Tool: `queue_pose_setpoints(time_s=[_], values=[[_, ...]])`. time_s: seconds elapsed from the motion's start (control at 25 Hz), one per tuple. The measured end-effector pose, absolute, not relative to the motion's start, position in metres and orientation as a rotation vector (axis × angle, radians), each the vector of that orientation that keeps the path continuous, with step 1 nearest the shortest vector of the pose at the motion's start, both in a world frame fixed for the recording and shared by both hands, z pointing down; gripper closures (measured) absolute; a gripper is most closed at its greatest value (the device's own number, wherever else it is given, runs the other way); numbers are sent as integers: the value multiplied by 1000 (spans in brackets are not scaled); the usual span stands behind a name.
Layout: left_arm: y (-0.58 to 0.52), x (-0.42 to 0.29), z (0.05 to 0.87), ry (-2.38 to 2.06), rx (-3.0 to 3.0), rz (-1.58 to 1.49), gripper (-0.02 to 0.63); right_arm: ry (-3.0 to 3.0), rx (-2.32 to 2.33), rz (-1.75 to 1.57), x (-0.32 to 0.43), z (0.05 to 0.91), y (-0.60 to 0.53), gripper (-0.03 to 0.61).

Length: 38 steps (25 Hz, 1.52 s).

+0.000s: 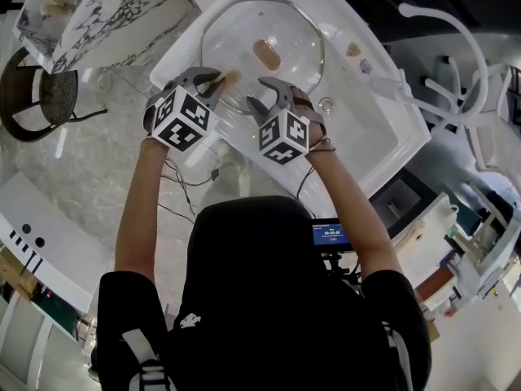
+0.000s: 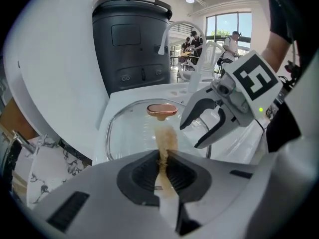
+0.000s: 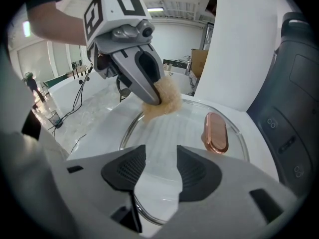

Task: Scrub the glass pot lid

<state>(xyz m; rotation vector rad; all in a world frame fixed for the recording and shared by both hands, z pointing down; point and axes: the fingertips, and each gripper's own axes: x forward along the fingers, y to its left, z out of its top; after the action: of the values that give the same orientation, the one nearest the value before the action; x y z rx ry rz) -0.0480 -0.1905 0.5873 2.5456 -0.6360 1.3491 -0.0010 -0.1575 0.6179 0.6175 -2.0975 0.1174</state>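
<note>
A fuzzy tan pad (image 2: 166,136) is pinched in the left claw (image 2: 163,157) at the round glass lid's (image 2: 129,128) rim; the right claw (image 3: 160,153) is held open, empty.

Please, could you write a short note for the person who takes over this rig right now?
Left claw: shut on the tan scrub pad, at the rim of the glass pot lid.
Right claw: open, empty, over the lid's near side.
Lid lies copper handle up in the white sink.
Done: pad is in the claw; no foam seen.
Left: scrub the whole lid.
</note>
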Motion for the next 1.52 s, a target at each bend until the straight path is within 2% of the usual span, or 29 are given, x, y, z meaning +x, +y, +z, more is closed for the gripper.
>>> queue_pose_setpoints(time_s=[0.36, 0.84, 1.52], values=[[-194, -47, 612, -573, 2519, 1566, 592, -2105, 630, 122, -1, 618, -157, 399], [-214, -48, 612, -588, 2506, 1528, 592, -2112, 629, 122, -1, 619, -157, 399], [-276, -55, 608, -697, 2544, 1626, 592, -2112, 644, 134, -1, 619, -157, 400]])
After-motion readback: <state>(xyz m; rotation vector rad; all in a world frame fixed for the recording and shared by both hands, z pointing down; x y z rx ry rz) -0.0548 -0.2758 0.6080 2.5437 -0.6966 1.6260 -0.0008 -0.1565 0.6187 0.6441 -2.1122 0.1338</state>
